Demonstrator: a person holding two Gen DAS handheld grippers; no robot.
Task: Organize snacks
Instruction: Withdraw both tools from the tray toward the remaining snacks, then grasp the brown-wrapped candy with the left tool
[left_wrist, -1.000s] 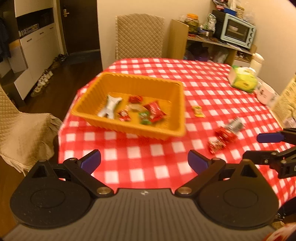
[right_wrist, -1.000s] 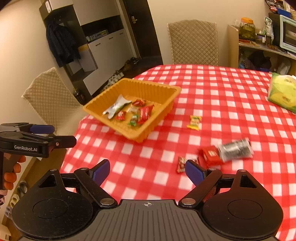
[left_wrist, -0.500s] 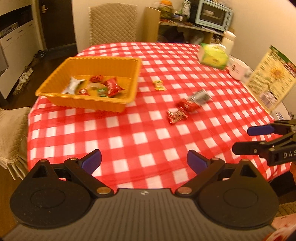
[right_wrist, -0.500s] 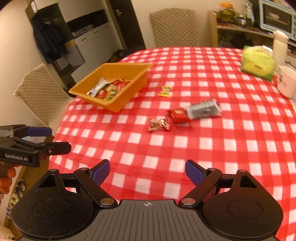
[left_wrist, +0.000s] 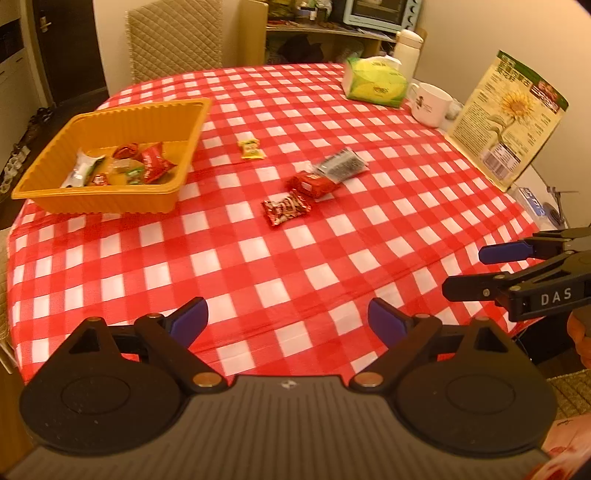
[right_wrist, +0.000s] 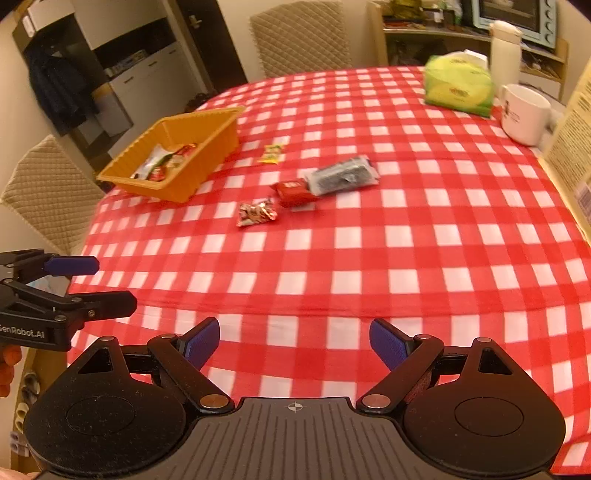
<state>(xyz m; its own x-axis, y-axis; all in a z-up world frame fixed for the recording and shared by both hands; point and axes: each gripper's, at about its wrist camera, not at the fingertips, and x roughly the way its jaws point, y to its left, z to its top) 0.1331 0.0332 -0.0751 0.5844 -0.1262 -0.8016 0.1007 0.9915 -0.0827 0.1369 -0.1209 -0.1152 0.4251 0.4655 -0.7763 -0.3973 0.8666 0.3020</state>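
An orange basket (left_wrist: 110, 203) (right_wrist: 177, 188) with several wrapped snacks inside sits at the table's left. Loose on the red checked cloth lie a small yellow candy (left_wrist: 251, 149) (right_wrist: 271, 153), a grey-silver packet (left_wrist: 340, 166) (right_wrist: 341, 175), a red packet (left_wrist: 312, 183) (right_wrist: 293, 190) and a red-and-white candy (left_wrist: 286, 208) (right_wrist: 256, 214). My left gripper (left_wrist: 288, 319) (right_wrist: 94, 282) is open and empty at the near table edge. My right gripper (right_wrist: 293, 338) (left_wrist: 467, 271) is open and empty, also at the near edge.
A green tissue pack (left_wrist: 375, 83) (right_wrist: 458, 86), a white mug (left_wrist: 430, 101) (right_wrist: 524, 114), a sunflower leaflet (left_wrist: 506, 118) and a white flask (right_wrist: 504, 59) stand at the back right. Quilted chairs (left_wrist: 175, 38) (right_wrist: 48, 192) stand behind and left of the table.
Both grippers have pulled back and turned right, away from the basket; the table now looks farther off. Both stay open and empty. The snacks have not moved.
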